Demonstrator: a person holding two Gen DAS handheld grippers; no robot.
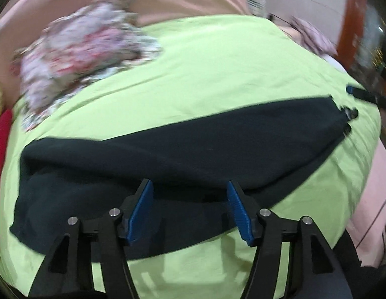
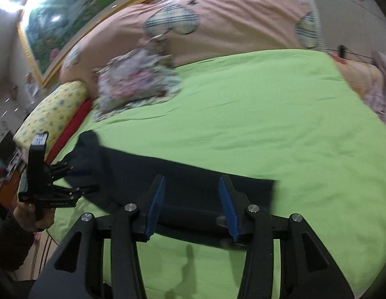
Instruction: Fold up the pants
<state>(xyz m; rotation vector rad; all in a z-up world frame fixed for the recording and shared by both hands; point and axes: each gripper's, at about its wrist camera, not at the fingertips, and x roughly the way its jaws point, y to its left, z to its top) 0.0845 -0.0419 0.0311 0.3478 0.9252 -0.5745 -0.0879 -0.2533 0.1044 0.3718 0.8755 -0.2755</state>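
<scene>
Lying flat across the near part of the lime-green bedsheet [image 1: 217,62], dark navy fabric pants [image 1: 168,149] folded into a long band. Left gripper [image 1: 190,209] over them, blue pads apart, nothing pinched. Right gripper [image 2: 191,205] likewise spread, empty, above pants. Crumpled floral garment [image 2: 135,84] at sheet's far-left edge.

Left gripper [image 1: 190,186] angled downward, jaws apart, empty, right gripper [image 2: 192,183] likewise, jaws parted, empty
</scene>
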